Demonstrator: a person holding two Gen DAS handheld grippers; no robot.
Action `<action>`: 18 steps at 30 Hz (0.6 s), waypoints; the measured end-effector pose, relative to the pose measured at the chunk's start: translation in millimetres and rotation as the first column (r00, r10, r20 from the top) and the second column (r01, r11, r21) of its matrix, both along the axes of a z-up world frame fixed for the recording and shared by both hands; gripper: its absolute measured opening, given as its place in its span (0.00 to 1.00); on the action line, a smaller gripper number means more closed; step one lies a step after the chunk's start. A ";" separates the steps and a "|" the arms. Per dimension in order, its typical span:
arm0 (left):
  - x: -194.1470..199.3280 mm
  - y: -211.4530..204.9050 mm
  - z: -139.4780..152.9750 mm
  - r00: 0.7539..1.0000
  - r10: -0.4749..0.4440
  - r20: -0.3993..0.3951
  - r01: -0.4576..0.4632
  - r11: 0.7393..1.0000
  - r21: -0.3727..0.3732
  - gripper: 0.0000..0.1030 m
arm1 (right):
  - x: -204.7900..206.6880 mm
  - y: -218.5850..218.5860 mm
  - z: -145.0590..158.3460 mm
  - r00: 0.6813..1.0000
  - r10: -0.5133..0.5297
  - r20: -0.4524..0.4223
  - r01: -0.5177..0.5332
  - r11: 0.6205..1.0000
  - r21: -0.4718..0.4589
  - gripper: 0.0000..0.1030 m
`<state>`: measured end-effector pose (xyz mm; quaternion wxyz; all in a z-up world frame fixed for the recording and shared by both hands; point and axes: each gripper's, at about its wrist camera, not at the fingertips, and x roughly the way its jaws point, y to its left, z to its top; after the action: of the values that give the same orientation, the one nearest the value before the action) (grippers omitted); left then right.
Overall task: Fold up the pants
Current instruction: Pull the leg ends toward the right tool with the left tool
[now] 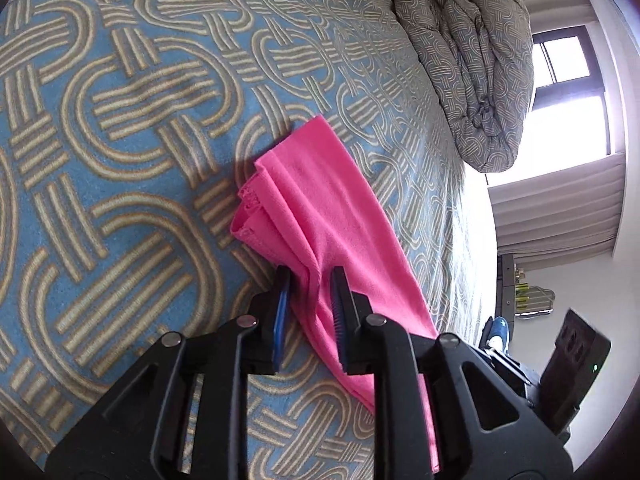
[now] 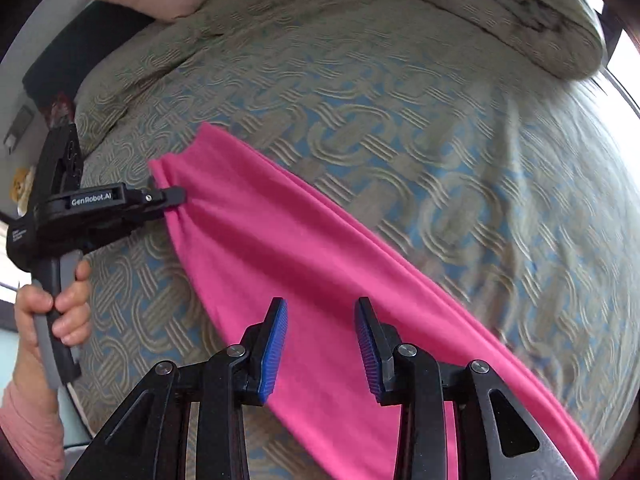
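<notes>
Left gripper [image 2: 176,196] is pinching the bunched end of the pink pants [image 2: 304,272], stretched across the patterned bed cover [image 2: 440,140]. Thin, floppy, light fabric, probably slippery. Right gripper [image 2: 320,344] hangs over them, fingers spread; I'd pinch the other end.

we see daylight glaring through the window [image 1: 568,92], overexposed; the right wrist view is motion-blurred, both bending at fisheye edges.
</notes>
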<state>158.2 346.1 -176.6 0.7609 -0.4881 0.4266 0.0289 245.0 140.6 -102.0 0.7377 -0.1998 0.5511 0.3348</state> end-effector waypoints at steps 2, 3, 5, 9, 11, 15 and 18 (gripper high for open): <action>0.0 2.7 -2.1 1.000 -0.005 0.010 0.005 1.000 -0.021 0.26 | 9.4 36.9 -10.6 0.999 0.037 0.017 -0.036 0.999 -0.013 0.38; 0.3 4.0 -3.0 1.000 -0.011 0.012 0.011 1.000 -0.027 0.26 | 14.5 51.4 -18.0 0.999 0.048 0.005 -0.048 0.999 -0.013 0.39; 2.0 6.0 -2.7 1.000 -0.019 0.013 0.019 1.000 -0.012 0.25 | 25.6 76.7 -35.9 0.998 0.059 0.007 -0.059 0.997 -0.055 0.39; 6.8 7.6 -1.1 0.999 -0.034 -0.011 0.034 0.998 0.055 0.14 | 53.5 99.5 -50.3 0.989 0.007 0.146 0.004 0.997 -0.073 0.42; 4.1 6.7 -0.1 0.999 -0.032 -0.015 0.033 0.998 0.061 0.14 | 70.2 100.7 -48.1 0.979 -0.084 0.187 0.099 0.992 -0.075 0.40; -10.4 3.7 4.7 1.000 -0.014 -0.026 0.016 0.996 0.084 0.16 | 71.3 75.4 -32.8 0.992 -0.101 0.076 0.100 0.995 0.018 0.40; -13.2 5.8 -0.5 1.000 0.011 -0.009 -0.010 1.000 0.020 0.29 | 49.7 56.0 -18.2 0.997 -0.050 0.064 0.047 0.998 0.050 0.41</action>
<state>145.1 351.9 -177.1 0.7635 -0.4826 0.4273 0.0394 294.8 196.6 -120.2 0.7679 -0.1793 0.5230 0.3235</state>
